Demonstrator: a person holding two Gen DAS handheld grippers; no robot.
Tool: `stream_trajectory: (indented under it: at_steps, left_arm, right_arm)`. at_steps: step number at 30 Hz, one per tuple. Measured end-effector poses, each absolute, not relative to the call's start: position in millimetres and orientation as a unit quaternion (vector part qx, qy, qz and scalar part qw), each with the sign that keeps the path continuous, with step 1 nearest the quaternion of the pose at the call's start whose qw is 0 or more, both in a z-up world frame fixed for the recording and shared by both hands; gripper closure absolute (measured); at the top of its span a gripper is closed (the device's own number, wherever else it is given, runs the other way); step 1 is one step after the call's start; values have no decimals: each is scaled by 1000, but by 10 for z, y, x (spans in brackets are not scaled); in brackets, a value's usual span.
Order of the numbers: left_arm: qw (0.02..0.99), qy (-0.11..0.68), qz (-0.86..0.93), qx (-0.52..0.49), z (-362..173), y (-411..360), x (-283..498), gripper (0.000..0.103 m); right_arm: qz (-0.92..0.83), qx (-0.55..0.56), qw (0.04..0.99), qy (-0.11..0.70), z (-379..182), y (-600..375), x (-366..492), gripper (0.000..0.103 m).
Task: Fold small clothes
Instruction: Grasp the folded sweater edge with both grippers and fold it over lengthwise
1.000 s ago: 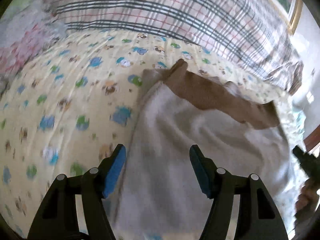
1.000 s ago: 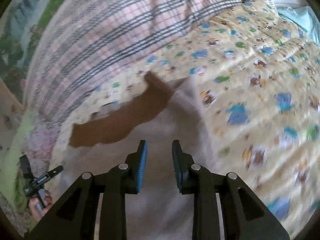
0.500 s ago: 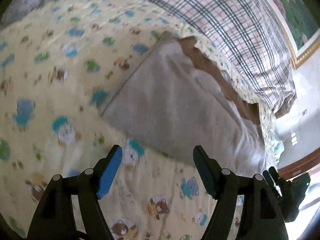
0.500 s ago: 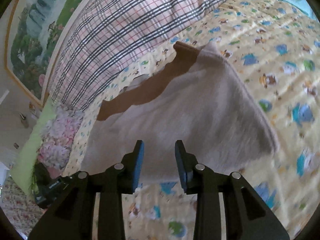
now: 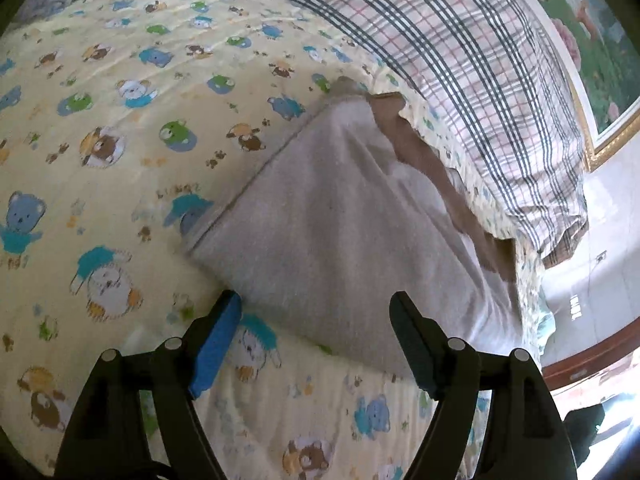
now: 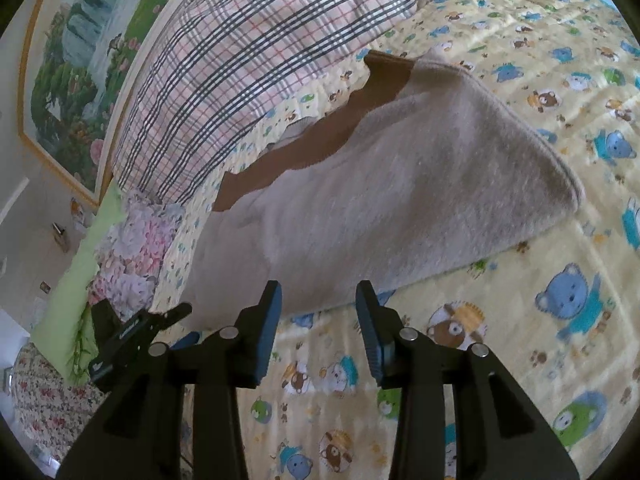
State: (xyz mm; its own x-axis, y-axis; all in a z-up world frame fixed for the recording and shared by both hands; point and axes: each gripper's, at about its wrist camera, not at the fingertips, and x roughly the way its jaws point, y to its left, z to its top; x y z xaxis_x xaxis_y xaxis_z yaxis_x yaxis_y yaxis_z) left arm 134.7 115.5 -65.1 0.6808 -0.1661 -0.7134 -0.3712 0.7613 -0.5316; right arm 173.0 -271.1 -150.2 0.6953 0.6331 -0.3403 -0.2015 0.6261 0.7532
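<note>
Both hand-held grippers were held low over a bed, each with its jaws spread and nothing pinched. Jaws of the left gripper (image 5: pixel 316 320) had just been opening and were set wide, with the near edge of a folded beige garment (image 5: pixel 344 216) lying ahead of and between the blue-padded fingers, untouched by the pads. Jaws of the right gripper (image 6: pixel 318 312) had also just been opening, though more narrowly, and the same garment (image 6: pixel 392 200) was spread just beyond its fingertips, its near hem close to them. A brown band (image 6: pixel 320 136) was seen along the garment's far edge. Under both tools a yellow quilt printed with cartoon bears (image 5: pixel 112 120) was stretched. A plaid blanket (image 6: pixel 248 52) was bunched beyond the garment, and a framed landscape painting (image 6: pixel 80 72) was hung on the wall behind. Left of the right gripper, part of the left one was caught in view.
</note>
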Motion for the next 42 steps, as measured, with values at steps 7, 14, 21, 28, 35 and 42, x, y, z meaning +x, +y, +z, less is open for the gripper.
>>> stream_trajectory:
  at_steps: [7,14,21,28,35,42]
  left_arm:
    - [856,378,69,-346,-676,1177,1586,24]
    - [855,381,51,-349,-687,1175,1854,76]
    - [878,368,29,-303,-429,921,1963,93]
    - [903,344,-49,-254,53,284,2024,95]
    - [901,358,-139,-204,163,-606,2096,97]
    - [882,419,-145,-158,-373,-1060,2209,97]
  right_arm:
    - [250,344,855,298,-1422,-2647,1720,62]
    - [247,345,856,295,-1389,-2673,1734,59]
    - [237,362,852,295,-1442,-2844,1766,59]
    - [226,380,852,279,-1428,-3140,1826,59]
    - [209,373,863,268,-1314,-3472,1993,59]
    - [254,357,851,289,-1174,-3487,2538,35]
